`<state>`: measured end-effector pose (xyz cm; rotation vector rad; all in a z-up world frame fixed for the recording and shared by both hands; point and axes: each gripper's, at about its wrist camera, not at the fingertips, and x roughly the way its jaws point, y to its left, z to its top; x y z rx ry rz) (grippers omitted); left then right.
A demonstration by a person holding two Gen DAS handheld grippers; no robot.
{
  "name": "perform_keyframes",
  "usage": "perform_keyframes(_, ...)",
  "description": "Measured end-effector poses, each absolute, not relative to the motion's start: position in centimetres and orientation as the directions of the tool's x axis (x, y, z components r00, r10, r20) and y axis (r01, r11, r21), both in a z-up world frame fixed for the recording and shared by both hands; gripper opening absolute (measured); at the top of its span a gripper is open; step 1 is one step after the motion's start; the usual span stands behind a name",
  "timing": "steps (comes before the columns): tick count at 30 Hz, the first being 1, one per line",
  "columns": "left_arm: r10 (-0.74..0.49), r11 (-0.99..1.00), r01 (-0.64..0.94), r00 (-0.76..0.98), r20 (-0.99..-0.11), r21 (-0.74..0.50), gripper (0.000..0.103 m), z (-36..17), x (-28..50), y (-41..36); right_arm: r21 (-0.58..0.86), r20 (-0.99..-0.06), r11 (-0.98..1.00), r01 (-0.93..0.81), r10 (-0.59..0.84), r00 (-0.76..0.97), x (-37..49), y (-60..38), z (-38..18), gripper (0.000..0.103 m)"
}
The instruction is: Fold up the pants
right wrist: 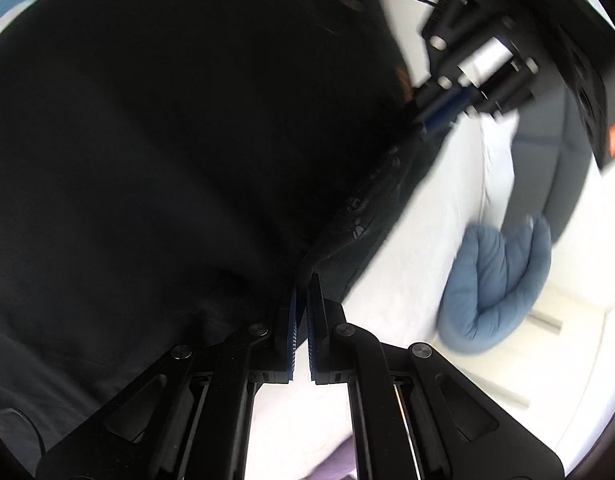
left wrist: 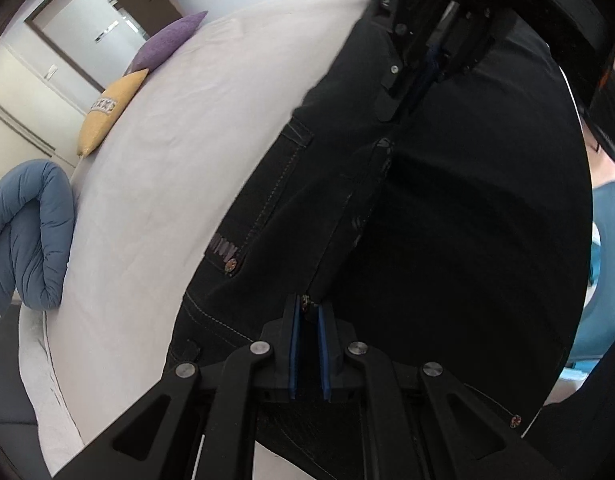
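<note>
bright room, one soft frame

daylight floods the white bed sheet [left wrist: 155,168], nearly blown out in the right wrist view. the black denim pants [left wrist: 447,208] swallow detail in deep shadow. left view is sharp; right view smears the rolled blue quilted duvet [right wrist: 499,284]. fisheye bends edges into dark corners.

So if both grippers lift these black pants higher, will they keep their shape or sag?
Probably sag: the black pants already drape and crease between the left gripper and right gripper. The stitched seams and rivets suggest denim, so likely fairly heavy. Pinched only at an edge, the cloth might slip.
</note>
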<state>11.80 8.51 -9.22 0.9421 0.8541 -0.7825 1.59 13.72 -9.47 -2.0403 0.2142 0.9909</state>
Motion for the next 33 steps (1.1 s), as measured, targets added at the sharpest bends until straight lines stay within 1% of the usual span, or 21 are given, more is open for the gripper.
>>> perform_keyframes(4, -0.165, 0.277, 0.878, 0.444, -0.881, 0.391, 0.008, -10.4, 7.8, 7.6, -0.571, -0.726, -0.708, -0.416, 0.199, 0.658, -2.4, 13.3, -10.8, 0.003)
perform_keyframes(7, -0.151, 0.207, 0.885, 0.450, -0.880, 0.417, 0.008, -10.8, 5.8, 7.5, -0.550, -0.739, -0.730, -0.406, 0.197, 0.644, -4.5, 13.4, -11.3, 0.003)
perform_keyframes(9, -0.144, 0.179, 0.894, 0.437, -0.888, 0.411, 0.008, -11.1, 5.0, 7.7, -0.536, -0.742, -0.746, -0.397, 0.192, 0.642, -5.8, 13.7, -11.5, 0.003)
perform_keyframes(14, -0.128, 0.176, 0.907, 0.407, -0.904, 0.383, 0.008, -11.3, 3.9, 9.0, -0.536, -0.771, -0.728, -0.428, 0.214, 0.600, -9.7, 14.9, -10.4, 0.003)
perform_keyframes(18, -0.112, 0.178, 0.914, 0.387, -0.915, 0.365, 0.008, -11.6, 2.7, 9.7, -0.540, -0.794, -0.684, -0.491, 0.221, 0.566, -10.5, 15.9, -9.9, 0.003)
perform_keyframes(22, -0.107, 0.195, 0.913, 0.384, -0.917, 0.359, 0.008, -11.8, 1.5, 10.3, -0.549, -0.798, -0.657, -0.516, 0.229, 0.558, -11.8, 16.3, -10.0, 0.003)
perform_keyframes(26, -0.104, 0.200, 0.916, 0.372, -0.923, 0.347, 0.008, -11.7, 1.6, 10.1, -0.548, -0.804, -0.644, -0.534, 0.231, 0.547, -11.9, 16.1, -8.4, 0.003)
perform_keyframes(28, -0.100, 0.189, 0.916, 0.375, -0.921, 0.353, 0.008, -11.8, 0.8, 10.2, -0.547, -0.805, -0.642, -0.538, 0.227, 0.548, -14.4, 15.7, -8.1, 0.003)
perform_keyframes(33, -0.094, 0.193, 0.912, 0.383, -0.919, 0.361, 0.008, -12.2, 0.1, 10.0, -0.539, -0.813, -0.620, -0.570, 0.205, 0.545, -14.9, 16.0, -9.2, 0.003)
